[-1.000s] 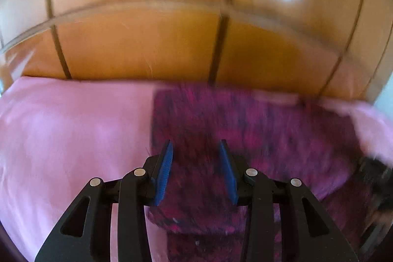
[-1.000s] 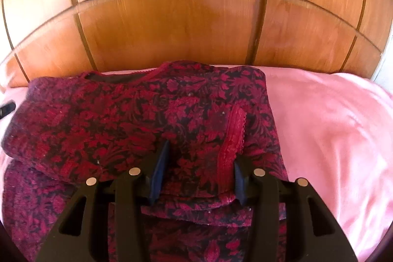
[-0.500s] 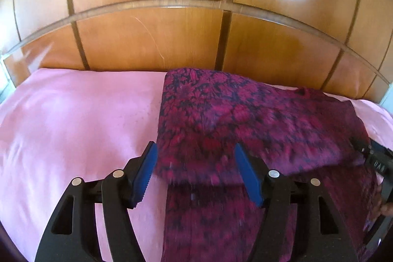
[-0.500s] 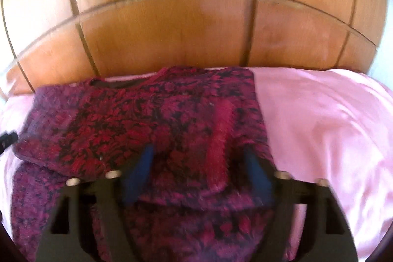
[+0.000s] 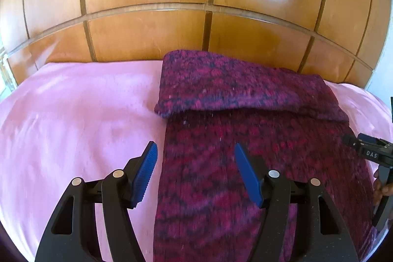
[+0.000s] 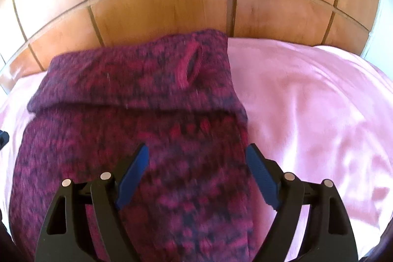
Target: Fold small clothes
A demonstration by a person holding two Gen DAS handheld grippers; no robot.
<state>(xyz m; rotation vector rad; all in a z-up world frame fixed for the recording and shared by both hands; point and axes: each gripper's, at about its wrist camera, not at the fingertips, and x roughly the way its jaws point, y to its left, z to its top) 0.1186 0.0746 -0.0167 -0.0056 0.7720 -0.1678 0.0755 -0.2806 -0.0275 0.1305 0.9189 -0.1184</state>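
A dark red and magenta patterned garment lies on the pink bedsheet, its far part folded back over the near part, with a fold edge running across. In the right wrist view the same garment shows a small trimmed opening on the folded layer. My left gripper is open above the garment's left edge, nothing between its blue pads. My right gripper hovers over the garment's right edge; its jaws are opening and nothing is pinched between them.
A glossy wooden headboard rises right behind the garment. Pink sheet spreads to both sides. At the right border of the left wrist view, the other tool's black body and a hand's fingers show.
Both grippers let go of the cloth edge they pinched, opened wide and drew back toward the near side. The folded layer stays lying on the garment.
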